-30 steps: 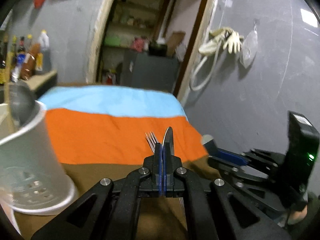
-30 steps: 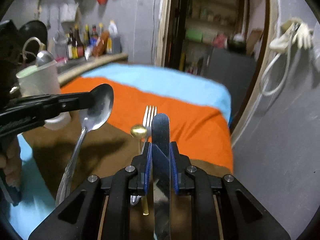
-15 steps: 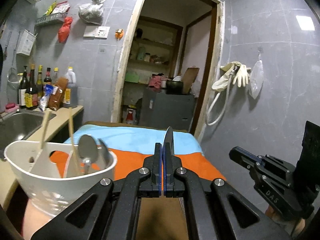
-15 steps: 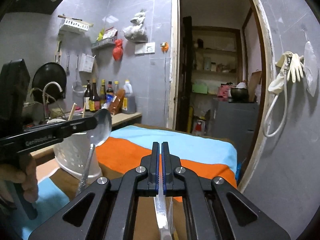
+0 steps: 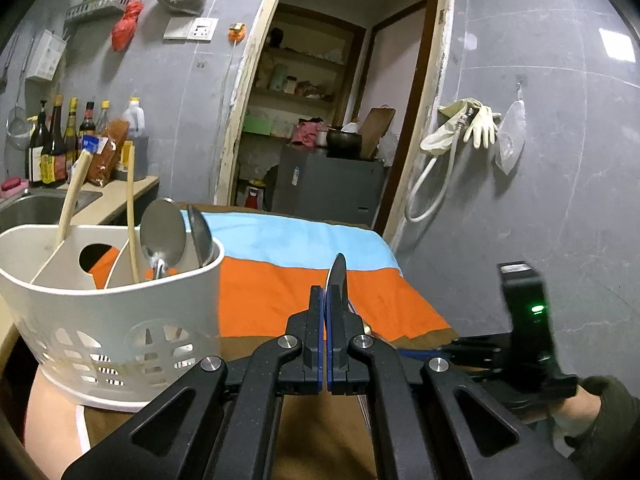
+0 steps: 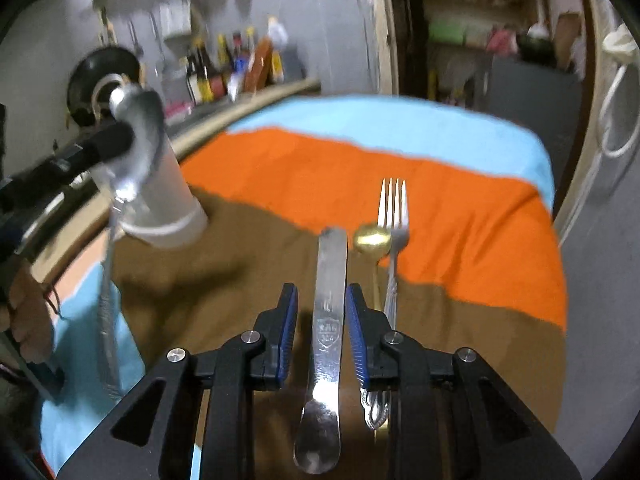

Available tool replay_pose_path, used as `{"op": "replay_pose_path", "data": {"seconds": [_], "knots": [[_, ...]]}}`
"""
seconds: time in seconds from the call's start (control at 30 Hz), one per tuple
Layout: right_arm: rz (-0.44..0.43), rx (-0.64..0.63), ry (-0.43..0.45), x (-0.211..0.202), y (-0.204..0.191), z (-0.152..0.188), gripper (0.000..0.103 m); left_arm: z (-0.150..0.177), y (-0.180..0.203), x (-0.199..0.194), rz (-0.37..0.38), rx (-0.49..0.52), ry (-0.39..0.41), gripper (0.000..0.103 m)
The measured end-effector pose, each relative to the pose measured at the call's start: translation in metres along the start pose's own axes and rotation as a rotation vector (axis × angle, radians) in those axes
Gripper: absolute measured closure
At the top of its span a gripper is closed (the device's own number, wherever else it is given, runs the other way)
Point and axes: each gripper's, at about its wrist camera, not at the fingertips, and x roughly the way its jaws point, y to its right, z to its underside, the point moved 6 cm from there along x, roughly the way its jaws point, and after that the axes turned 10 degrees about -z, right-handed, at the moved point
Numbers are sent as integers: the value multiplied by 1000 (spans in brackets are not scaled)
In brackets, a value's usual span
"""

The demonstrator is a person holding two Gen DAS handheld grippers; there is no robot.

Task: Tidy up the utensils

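1. The caddy (image 5: 120, 312) stands on the cloth (image 5: 280, 280) at the left of the left wrist view, just left of the left gripper (image 5: 325, 300).
2. In the caddy stand 2 sticks (image 5: 72, 196) at the left and 2 spoons (image 5: 162, 236) at the right.
3. In the right wrist view, a knife (image 6: 329, 320) lies on the cloth between the fingers of the right gripper (image 6: 322, 300).
4. Just right of the knife lie a small spoon (image 6: 373, 238) and a fork (image 6: 393, 216), side by side.

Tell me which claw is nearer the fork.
Right. The right claw, open around a table knife, sits just beside the fork; the left claw holds a spoon farther left.
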Motion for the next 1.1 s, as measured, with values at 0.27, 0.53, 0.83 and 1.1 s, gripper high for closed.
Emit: {"op": "replay_pose_path", "data": {"seconds": [0.27,0.53,0.83,1.1], "knots": [[-7,20,-153,30,8,-10,80,2,-5,1,13,-22,-21,103],[26,48,12,1,3,-11,88,-12,-13,-22,-15,-17,37,103],[-76,-6,506,-81,-44,-57,88,-52,-50,-55,-81,-69,136,103],[-228,-73,731,-89,-94,-125,87,-95,-99,-86,-228,-45,265,103]]}}
